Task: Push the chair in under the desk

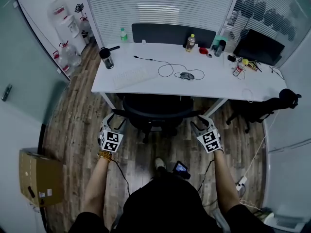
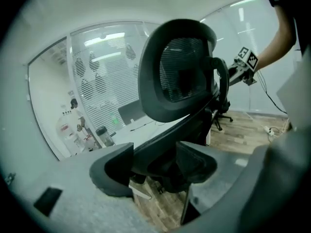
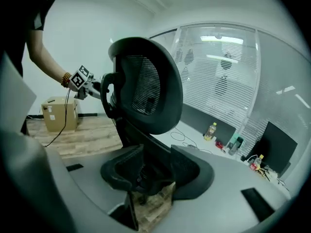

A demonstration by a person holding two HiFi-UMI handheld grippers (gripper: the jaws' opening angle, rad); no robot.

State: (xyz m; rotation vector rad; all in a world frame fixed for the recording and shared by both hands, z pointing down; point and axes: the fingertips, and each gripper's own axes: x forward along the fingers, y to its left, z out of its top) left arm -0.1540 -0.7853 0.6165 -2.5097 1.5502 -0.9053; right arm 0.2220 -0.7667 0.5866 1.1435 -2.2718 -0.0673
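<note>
Black mesh-back office chair [image 1: 155,107] sits at white desk [image 1: 141,79], seat partly beneath top, backrest toward me. My left gripper [image 1: 113,117] clamps left armrest [image 2: 158,149], right gripper [image 1: 201,122] clamps right armrest [image 3: 146,163]. Grip each side, I judge, keeps push straight, no swivel.

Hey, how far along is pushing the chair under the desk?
Mostly done, by the look of it: the chair has its seat beneath the desk, with the backrest near its edge. In hand: the left gripper and right gripper grip its sides. Left: perhaps a final nudge, then release.
</note>
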